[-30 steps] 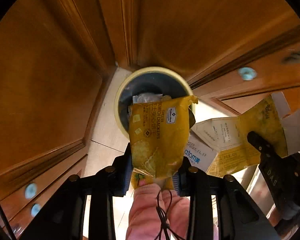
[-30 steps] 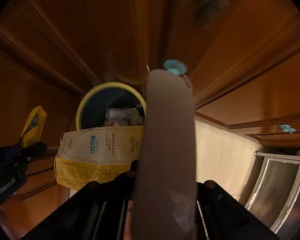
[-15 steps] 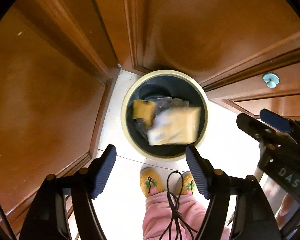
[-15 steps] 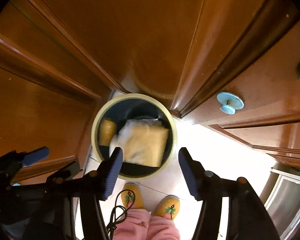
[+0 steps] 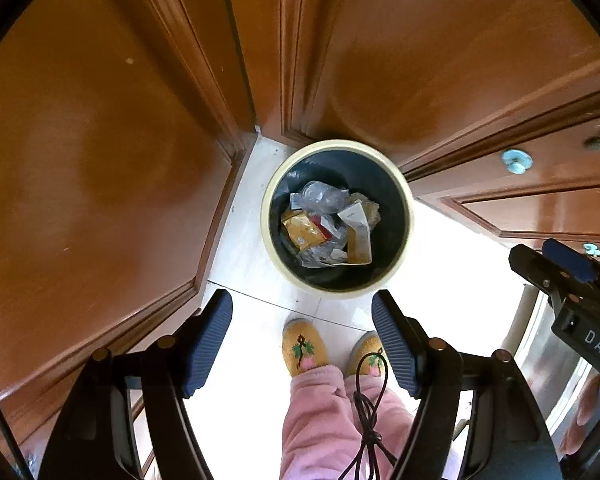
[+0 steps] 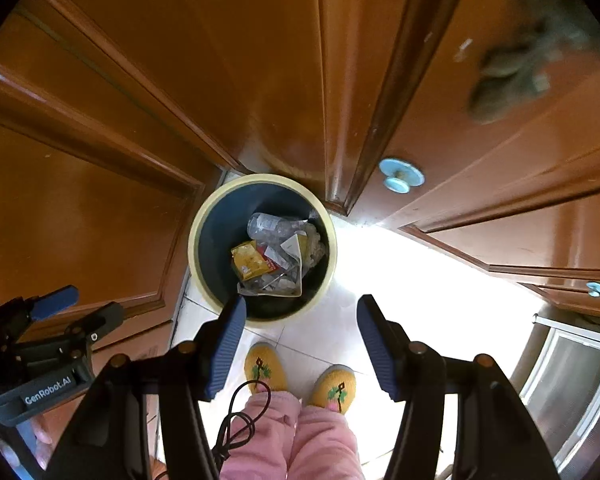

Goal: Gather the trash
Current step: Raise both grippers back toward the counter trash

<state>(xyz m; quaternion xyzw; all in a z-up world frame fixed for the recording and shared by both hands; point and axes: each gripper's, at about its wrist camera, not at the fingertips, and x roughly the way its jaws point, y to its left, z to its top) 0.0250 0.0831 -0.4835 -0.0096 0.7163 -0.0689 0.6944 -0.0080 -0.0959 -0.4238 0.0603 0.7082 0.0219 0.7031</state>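
I'm looking at a home kitchen corner, wooden cabinets (image 6: 260,80) with pale blue knobs (image 6: 401,174), white tile floor (image 5: 452,256), round trash bin (image 5: 409,216), my yellow slippers (image 6: 265,366) and pink pants (image 6: 324,436)

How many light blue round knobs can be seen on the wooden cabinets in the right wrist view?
2: one knob on the cabinet door right of the bin, a second knob at the far right. Others may be hidden.

My left gripper (image 5: 302,330) has black arms with brass-coloured screws and ribbed dark-blue fingers (image 5: 204,344). My right gripper (image 6: 300,336) looks the same; seen from the left, its body reads "DAS". Below the fingers: pink trousers (image 6: 300,436), yellow slippers (image 5: 302,346) with embroidered flowers, and a dangling black cable (image 5: 366,412).
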